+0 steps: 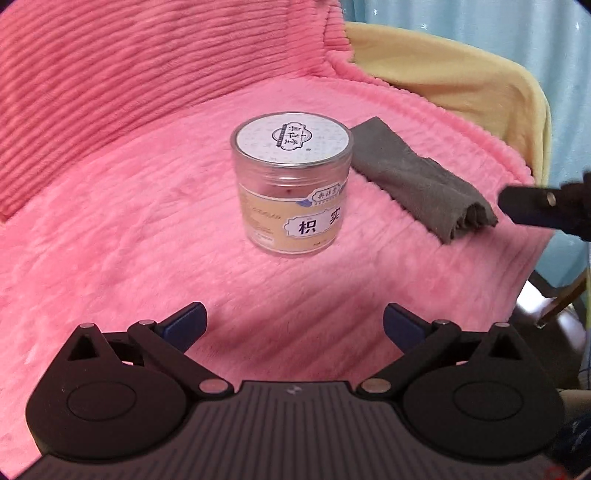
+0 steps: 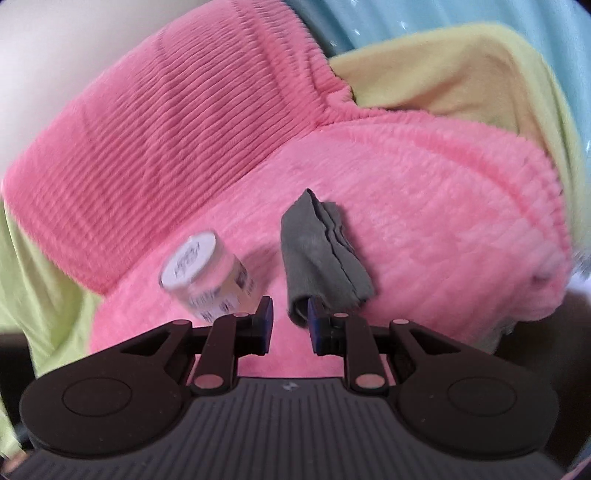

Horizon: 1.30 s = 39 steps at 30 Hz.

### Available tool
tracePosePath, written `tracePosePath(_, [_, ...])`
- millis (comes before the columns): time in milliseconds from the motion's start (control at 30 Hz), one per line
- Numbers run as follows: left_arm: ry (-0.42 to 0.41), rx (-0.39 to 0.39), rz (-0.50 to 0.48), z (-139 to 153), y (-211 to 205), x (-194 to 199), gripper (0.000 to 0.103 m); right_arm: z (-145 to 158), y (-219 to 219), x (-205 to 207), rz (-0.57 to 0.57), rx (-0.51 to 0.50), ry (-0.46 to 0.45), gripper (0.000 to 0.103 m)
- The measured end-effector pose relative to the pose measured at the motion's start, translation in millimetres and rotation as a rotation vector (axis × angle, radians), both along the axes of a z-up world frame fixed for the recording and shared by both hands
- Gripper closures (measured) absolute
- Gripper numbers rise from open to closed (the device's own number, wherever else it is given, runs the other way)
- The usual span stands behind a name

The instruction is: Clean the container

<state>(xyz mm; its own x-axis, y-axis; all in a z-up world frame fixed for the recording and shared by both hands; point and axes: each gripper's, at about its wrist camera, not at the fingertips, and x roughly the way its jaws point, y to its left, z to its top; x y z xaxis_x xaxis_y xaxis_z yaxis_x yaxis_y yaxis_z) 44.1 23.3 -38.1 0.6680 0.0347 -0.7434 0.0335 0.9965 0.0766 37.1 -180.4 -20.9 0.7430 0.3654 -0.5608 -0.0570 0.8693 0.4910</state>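
Here the clear container (image 1: 291,192) stood upright on a pink ribbed blanket (image 1: 147,240), near the middle of the left wrist view. Its round white lid (image 1: 291,139) carried a dark printed emblem, and a pale label with Chinese characters wrapped the lower wall. A folded grey cloth (image 1: 421,181) lay just beside the container on its right, its far corner appearing to touch or nearly touch the container's wall; which, could not be told. The left gripper (image 1: 294,325) hovered over bare blanket in front of the container, well apart from it, with its blue-padded fingers (image 1: 184,325) spread wide and nothing between them. At the right edge of that view the dark tip of the right gripper (image 1: 532,208) reached in close to the near end of the cloth. In the right wrist view, which was blurred by motion, the right gripper (image 2: 290,325) pointed at the near end of the cloth (image 2: 321,254), with a narrow gap between its fingers (image 2: 266,325); the cloth's end sat just ahead of the gap, and no grip on it could be seen. The container (image 2: 207,275) appeared tilted by the lens, to the left of the cloth. Behind the blanket, a yellow covering (image 1: 461,77) and a light blue curtain (image 1: 498,26) filled the background.
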Motion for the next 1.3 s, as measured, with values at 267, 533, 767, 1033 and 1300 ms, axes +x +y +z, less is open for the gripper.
tracePosePath(267, [-0.129,-0.052,-0.02,30,-11,-34,0.001,-1,15,-20,0.019,-0.121,-0.003,0.085])
tracePosePath(533, [-0.142,0.006,0.031,38,-21,-35,0.001,-2,29,-39,0.033,-0.247,-0.005,0.085])
tracePosePath(767, [-0.131,-0.02,0.055,30,-10,-32,0.001,-6,36,-31,0.031,-0.318,0.01,0.085])
tracePosePath(1033, [-0.18,0.013,0.05,24,-8,-42,0.001,-2,50,-33,0.055,-0.348,-0.034,0.085])
tracePosePath(1300, [-0.133,-0.11,0.015,25,0,-45,0.001,-6,51,-30,0.07,-0.295,0.008,0.085])
